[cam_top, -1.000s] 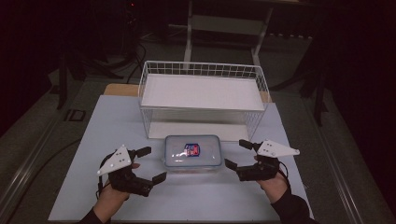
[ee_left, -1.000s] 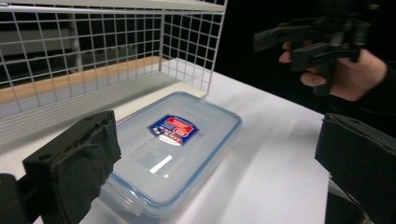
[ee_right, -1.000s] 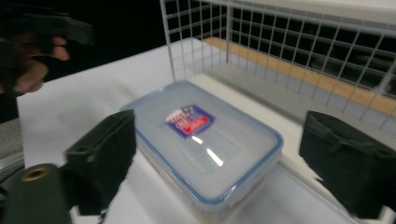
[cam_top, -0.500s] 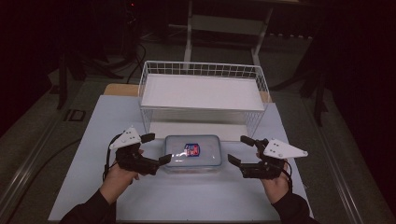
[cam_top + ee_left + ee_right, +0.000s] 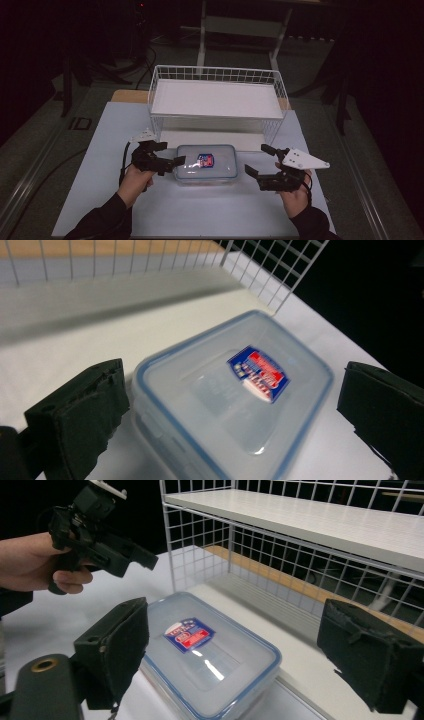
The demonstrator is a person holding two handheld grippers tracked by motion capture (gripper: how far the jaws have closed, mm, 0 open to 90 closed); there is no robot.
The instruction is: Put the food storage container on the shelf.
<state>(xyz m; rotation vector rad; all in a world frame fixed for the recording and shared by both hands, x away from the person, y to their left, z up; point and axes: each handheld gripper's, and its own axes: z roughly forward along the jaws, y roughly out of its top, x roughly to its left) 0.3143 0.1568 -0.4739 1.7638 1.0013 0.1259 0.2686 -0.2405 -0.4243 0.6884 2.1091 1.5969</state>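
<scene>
A clear lidded food box with a blue rim and a red and blue label lies flat on the table in front of the wire basket. My left gripper is open at the box's left end. In the left gripper view its jaws stand wide on either side of the box, one pad close beside a corner. My right gripper is open a short way off the right end. Its jaws have just been opening, with nothing between them. The right gripper view shows the box ahead of the spread jaws.
A white wire basket with a flat white shelf across it stands just behind the box, its mesh close by. The pale table has free room to the left, right and front. Dark floor and stands lie beyond.
My left gripper has moved up and right to the box's left end. The right gripper has stayed where it was.
</scene>
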